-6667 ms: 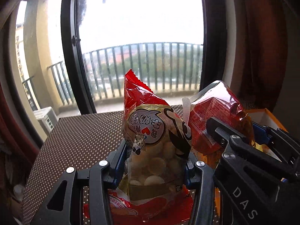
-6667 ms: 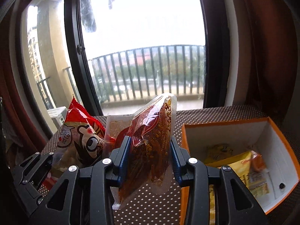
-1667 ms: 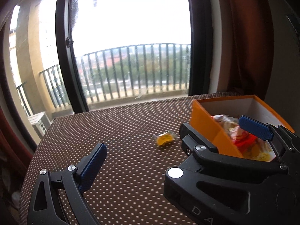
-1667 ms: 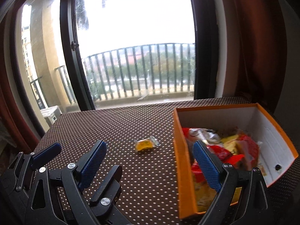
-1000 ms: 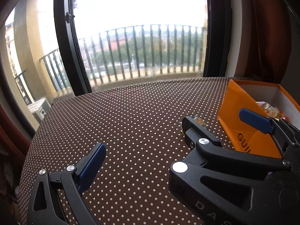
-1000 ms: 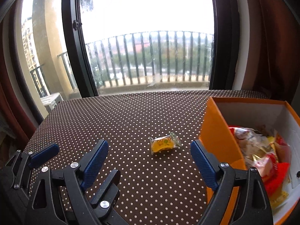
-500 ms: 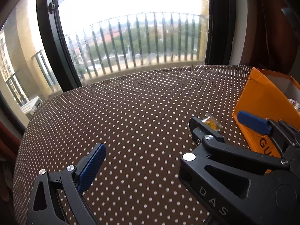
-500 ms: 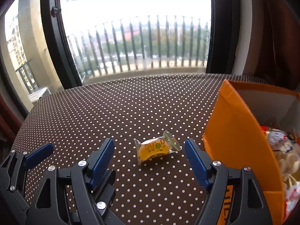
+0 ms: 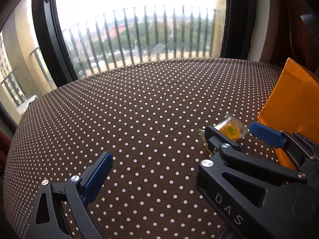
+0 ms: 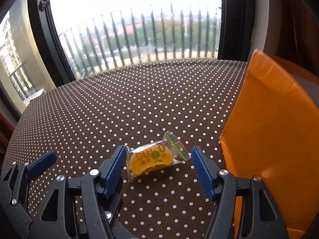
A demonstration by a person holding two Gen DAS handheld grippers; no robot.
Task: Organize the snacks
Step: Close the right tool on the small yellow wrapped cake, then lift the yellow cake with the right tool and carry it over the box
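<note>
A small yellow snack in a clear wrapper (image 10: 154,158) lies on the brown dotted tablecloth, just left of the orange box (image 10: 273,119). My right gripper (image 10: 159,161) is open and low over the table, its two blue pads on either side of the snack; I cannot tell if the left pad touches the wrapper. The same snack shows in the left wrist view (image 9: 232,129) between the right gripper's fingers (image 9: 265,134). My left gripper (image 9: 169,169) is open and empty; only its left finger (image 9: 95,179) shows, the other is hidden behind the right gripper.
The orange box's outer wall (image 9: 293,101) stands at the right; its inside is out of view. The dotted tablecloth (image 10: 119,109) runs back to a large window with a balcony railing. A dark curtain hangs at the far right.
Both grippers have moved forward and down toward the table. The right gripper has come around the yellow snack, and its jaws have narrowed slightly. The box's inside has left the view.
</note>
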